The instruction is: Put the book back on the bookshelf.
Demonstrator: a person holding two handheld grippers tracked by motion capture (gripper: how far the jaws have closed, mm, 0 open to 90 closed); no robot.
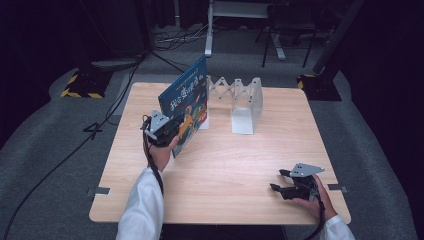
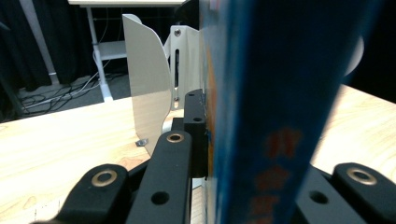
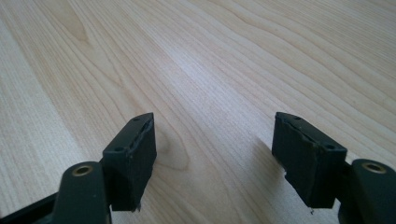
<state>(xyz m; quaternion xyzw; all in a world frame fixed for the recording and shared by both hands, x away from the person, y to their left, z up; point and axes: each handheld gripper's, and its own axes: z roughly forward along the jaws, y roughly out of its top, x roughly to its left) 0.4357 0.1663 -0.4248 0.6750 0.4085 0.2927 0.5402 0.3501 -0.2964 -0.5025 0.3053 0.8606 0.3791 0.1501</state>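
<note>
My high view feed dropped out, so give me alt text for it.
The left gripper holds a blue picture book upright at the back left of a wooden table, beside a white folding book rack. The right gripper rests open near the front right edge.

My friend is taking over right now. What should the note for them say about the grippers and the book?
Left gripper: shut on the blue book, holding it upright and tilted at the table's left side, just in front of the white folding book rack.
Right gripper: open, holding nothing, low over the bare wood at the near right.
Done: book picked up and brought to the rack.
Left: probably stand the book in a rack slot, then let go. None of the rack's slots holds a book yet.
</note>
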